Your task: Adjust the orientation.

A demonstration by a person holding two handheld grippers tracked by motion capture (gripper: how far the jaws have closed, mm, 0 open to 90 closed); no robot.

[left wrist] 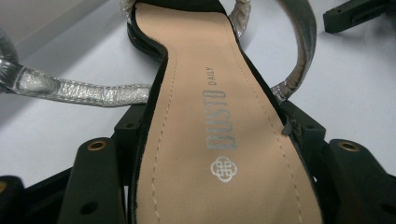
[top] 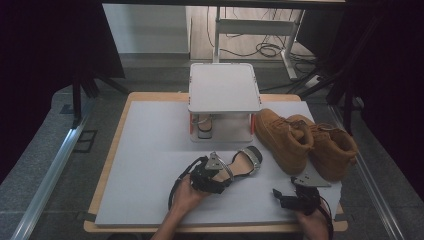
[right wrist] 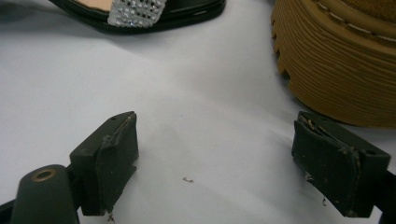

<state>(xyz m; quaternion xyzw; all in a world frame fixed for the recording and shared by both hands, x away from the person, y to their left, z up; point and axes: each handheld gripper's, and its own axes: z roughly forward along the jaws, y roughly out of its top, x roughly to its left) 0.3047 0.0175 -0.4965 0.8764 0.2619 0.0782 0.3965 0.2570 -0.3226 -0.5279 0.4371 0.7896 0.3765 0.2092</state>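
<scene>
My left gripper (left wrist: 212,154) is clamping the sandal (left wrist: 205,116), hiding its heel; my right gripper (right wrist: 215,163) is gaping empty beside the boot (right wrist: 336,60).

The sandal's tan insole (left wrist: 219,121) bears "DUSTO DAILY" in silver print above a knot-like emblem.

A flat black-edged sandal (left wrist: 219,140) has a tan insole with pale stitching, a silver printed logo, shiny silver straps and a sparkling silver toe band. Two suede ankle boots (top: 305,142) are tan all over, with ridged tan soles. The small two-tier plastic shelf (top: 224,87) is white with orange corner pieces. The tabletop mat (top: 150,145) is plain pale grey, bordered by light wood.
</scene>
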